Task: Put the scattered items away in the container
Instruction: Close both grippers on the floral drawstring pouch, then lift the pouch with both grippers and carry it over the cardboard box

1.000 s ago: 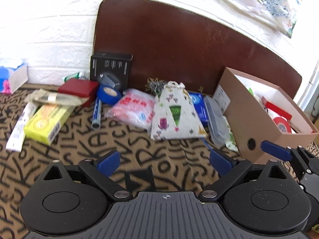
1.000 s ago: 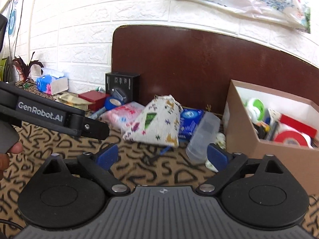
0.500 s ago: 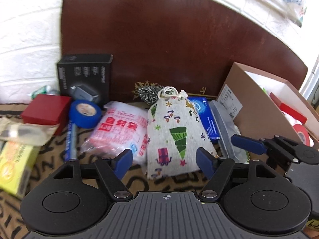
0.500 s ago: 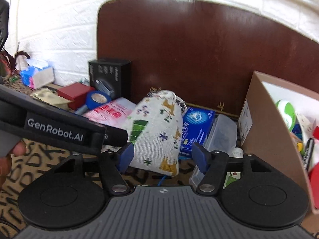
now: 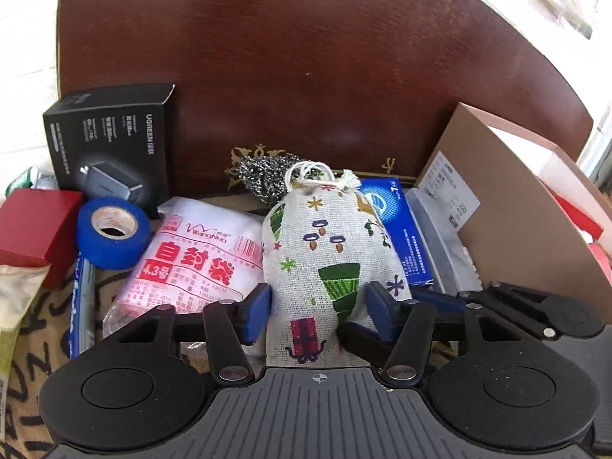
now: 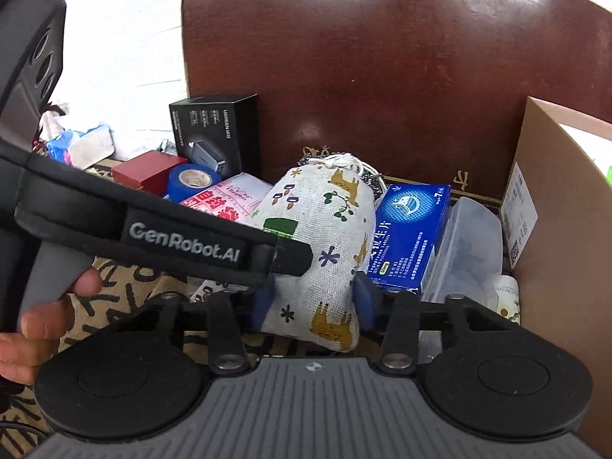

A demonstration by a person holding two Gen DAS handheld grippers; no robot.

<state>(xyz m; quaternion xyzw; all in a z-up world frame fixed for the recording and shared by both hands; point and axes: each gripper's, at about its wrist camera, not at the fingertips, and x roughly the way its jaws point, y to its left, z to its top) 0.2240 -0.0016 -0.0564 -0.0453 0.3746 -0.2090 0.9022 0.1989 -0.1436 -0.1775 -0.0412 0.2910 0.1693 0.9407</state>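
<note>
Step in hand: grasping the printed cloth pouch [image 5: 325, 264], which stands upright just left of the cardboard box [image 5: 528, 229], against the blue carton [image 6: 409, 237]. Left gripper [image 5: 319, 308] and right gripper [image 6: 315, 302]: jaws just closing, both pairs clenched on the pouch's lower sides. Next move, by judgement: lift together, carry right, clear the box wall, release inside.

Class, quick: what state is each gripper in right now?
Left gripper: jaws just closing, pads pressing the printed drawstring pouch.
Right gripper: jaws just closing, pads on the same pouch.
</note>
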